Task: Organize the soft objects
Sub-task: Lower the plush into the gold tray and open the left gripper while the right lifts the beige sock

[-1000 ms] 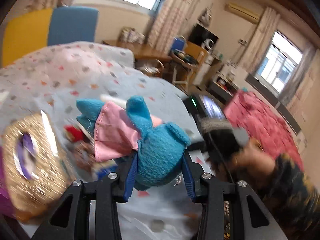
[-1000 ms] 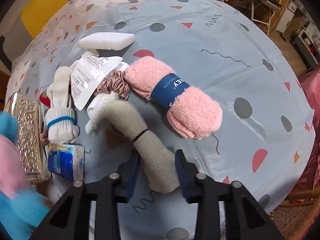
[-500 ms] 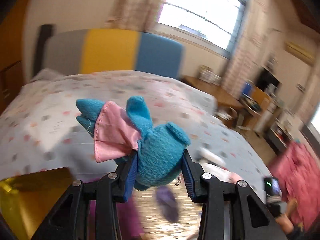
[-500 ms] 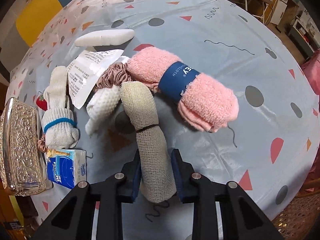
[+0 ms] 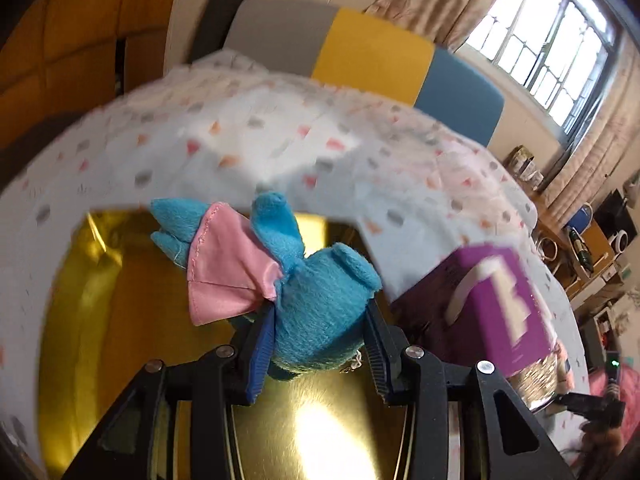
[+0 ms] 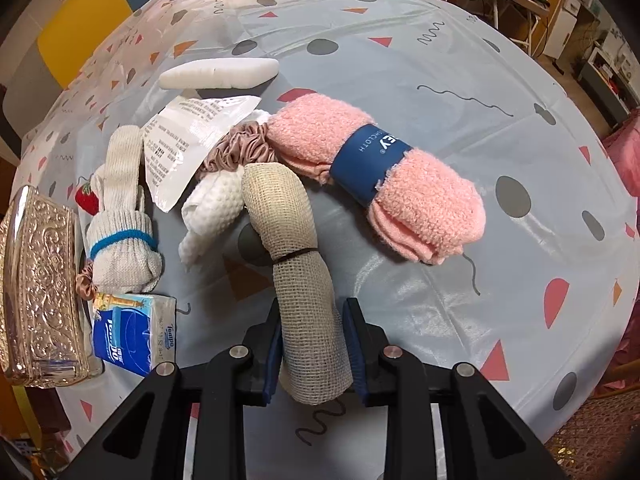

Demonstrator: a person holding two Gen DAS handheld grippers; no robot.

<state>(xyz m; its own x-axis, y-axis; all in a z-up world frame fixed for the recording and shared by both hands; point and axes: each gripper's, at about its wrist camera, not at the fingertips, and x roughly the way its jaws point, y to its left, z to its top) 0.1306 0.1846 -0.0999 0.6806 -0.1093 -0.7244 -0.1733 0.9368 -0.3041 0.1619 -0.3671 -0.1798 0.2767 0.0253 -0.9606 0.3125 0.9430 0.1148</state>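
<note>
Pinching a blue plush (image 5: 320,320) over the gold tin (image 5: 132,320) for stowing is the left gripper (image 5: 320,346), while the right gripper (image 6: 314,344) is clamping the beige roll (image 6: 300,264).

- Left gripper (image 5: 320,344): two black fingers, angular with open triangular cut-outs; blue ribbed pads (image 5: 262,356) along the inner faces.
- One round silver screw head on each finger joint, four across the frame.
- Right gripper (image 6: 314,344): same build. Black plastic, blue pads (image 6: 274,354), four silver screws in a row.
- Black surfaces matte, edges bevelled. No cables or markings seen on either.
- Far corner of left view: a hand, blurred; details unclear.
</note>
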